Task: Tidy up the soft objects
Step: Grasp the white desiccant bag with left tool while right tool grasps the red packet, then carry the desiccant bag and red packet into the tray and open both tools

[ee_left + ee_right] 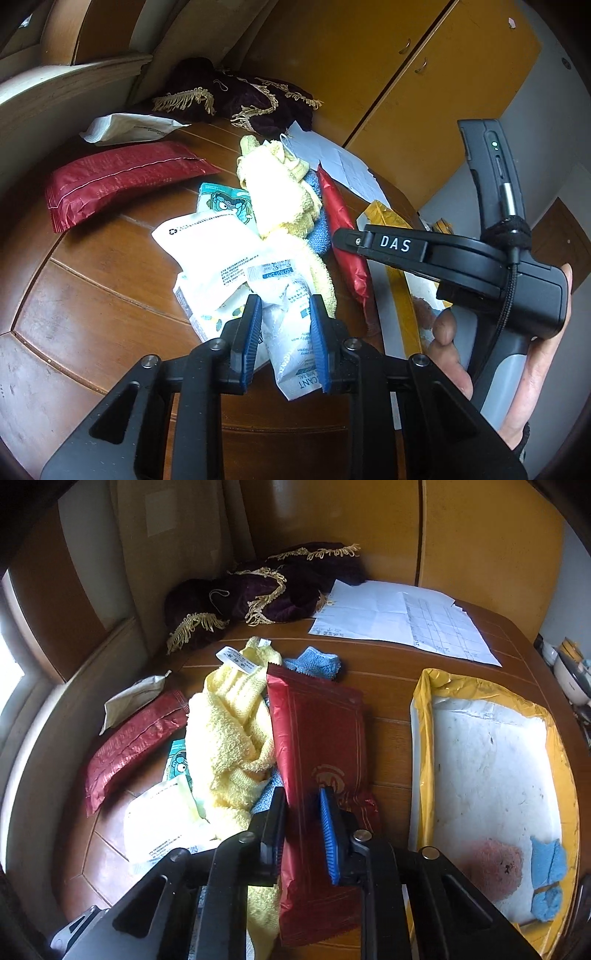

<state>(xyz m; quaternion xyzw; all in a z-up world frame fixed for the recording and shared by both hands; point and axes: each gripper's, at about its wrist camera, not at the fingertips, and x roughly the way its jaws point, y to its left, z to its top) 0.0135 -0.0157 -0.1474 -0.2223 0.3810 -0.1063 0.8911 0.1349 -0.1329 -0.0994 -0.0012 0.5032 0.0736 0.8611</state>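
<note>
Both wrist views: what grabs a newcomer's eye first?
The bright yellow towel heaped mid-table, over a blue cloth. The right gripper is shut on a red packet beside it, and the left gripper is shut on a white pouch. Right of the pile lies a yellow-rimmed tray; a fringed purple cloth sits at the back.

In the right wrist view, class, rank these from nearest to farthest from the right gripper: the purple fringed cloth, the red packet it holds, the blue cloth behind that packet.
1. Red packet: between the right gripper's fingers.
2. Blue cloth: mid-table, just beyond the packet's far end.
3. Purple fringed cloth: far back, against the wall.
</note>
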